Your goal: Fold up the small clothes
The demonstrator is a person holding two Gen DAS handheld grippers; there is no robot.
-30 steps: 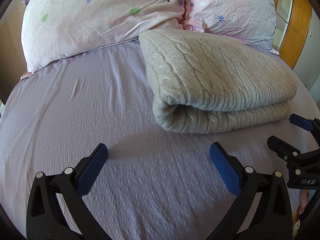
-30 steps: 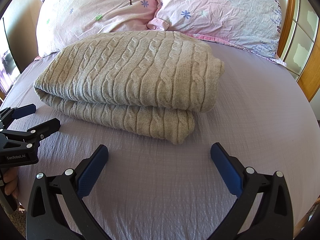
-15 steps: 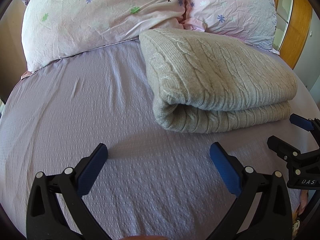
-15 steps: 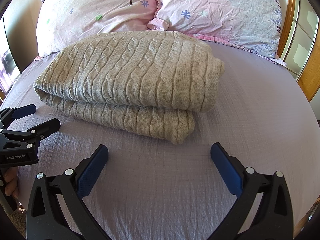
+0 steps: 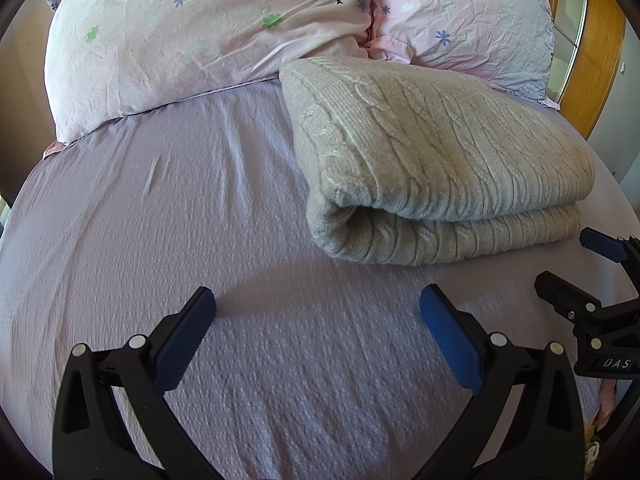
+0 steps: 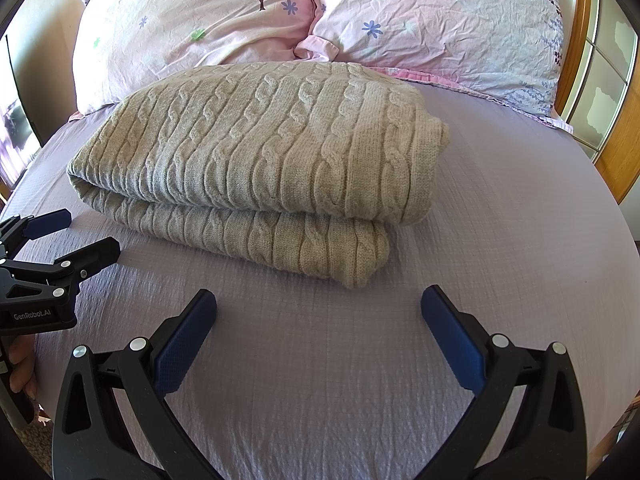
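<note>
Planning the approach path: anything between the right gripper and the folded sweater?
Nothing. In the right wrist view only bare lilac sheet lies between the open right gripper and the folded sweater. The left gripper sits off to the side.

The folded sweater (image 5: pixel 440 160) hides the sheet (image 5: pixel 160 240) beneath it and its own inner layers, the right gripper (image 5: pixel 576 264) is cut off at three o'clock in the left wrist view, and the bedspread at nine o'clock there blurs.
</note>
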